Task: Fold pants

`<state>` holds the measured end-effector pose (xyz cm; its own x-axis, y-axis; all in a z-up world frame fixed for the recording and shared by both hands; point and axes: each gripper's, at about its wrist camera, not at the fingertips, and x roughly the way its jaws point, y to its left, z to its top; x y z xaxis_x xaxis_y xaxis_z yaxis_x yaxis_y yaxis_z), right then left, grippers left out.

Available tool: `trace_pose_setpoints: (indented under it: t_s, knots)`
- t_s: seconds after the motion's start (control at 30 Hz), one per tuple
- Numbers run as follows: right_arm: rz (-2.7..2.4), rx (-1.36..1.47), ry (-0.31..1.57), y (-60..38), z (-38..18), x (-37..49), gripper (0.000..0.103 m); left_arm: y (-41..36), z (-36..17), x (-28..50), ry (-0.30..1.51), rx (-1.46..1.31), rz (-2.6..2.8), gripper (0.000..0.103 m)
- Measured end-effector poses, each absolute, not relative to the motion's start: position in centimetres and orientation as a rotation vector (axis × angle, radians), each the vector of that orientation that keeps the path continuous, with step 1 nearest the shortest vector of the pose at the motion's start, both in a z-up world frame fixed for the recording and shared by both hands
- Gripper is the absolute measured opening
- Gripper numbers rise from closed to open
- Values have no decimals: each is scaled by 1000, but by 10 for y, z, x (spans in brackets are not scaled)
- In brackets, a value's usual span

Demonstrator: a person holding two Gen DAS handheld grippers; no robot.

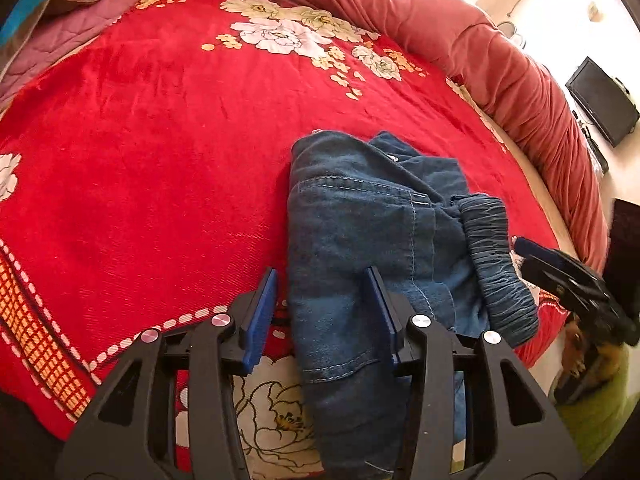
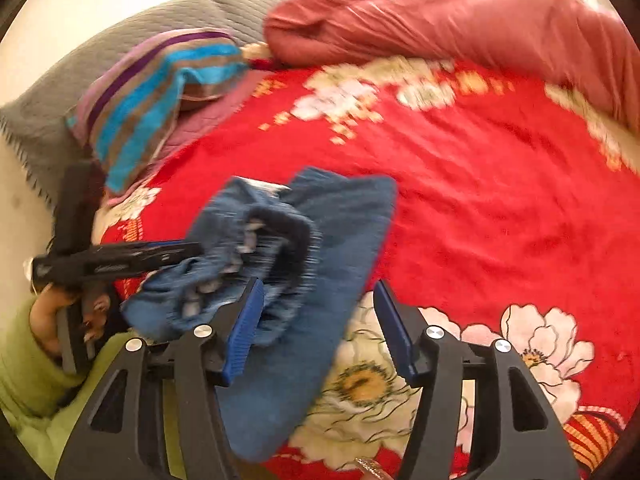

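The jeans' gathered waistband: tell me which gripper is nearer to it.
Right. The right gripper has one finger over the waistband; the left gripper straddles the folded denim's opposite edge, away from it.

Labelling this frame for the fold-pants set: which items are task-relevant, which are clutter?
Job:
- blue jeans
- left gripper
- right gripper
- red floral blanket, the folding surface

Lying about:
- striped pillow
- rolled pink quilt
- grey quilted cushion
- monitor

Both the left gripper (image 1: 322, 308) and right gripper (image 2: 318, 320) angle downward, jaws parted.
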<state>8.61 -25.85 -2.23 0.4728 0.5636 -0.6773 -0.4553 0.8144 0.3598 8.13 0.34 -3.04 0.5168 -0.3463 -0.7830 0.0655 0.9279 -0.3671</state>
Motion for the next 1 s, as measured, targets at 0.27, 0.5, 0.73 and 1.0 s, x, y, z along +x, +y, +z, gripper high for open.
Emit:
trace_pose_setpoints:
  t_s: [0.27,0.5,0.73,1.0]
  knots:
    - [650,215,1007,-239,-55,113,57,-2,-31,85,1007,-337,-285,39]
    - [693,195,997,-230,-55,124,33,-9,-33,90,1010,-344,-302,37]
    - [769,149,860,-219,-25,126,16,-12,-17,98,988,-311,-316,21]
    - [742,82,735,-211,10,150,16,-12,18,125,871,-250,-278,20]
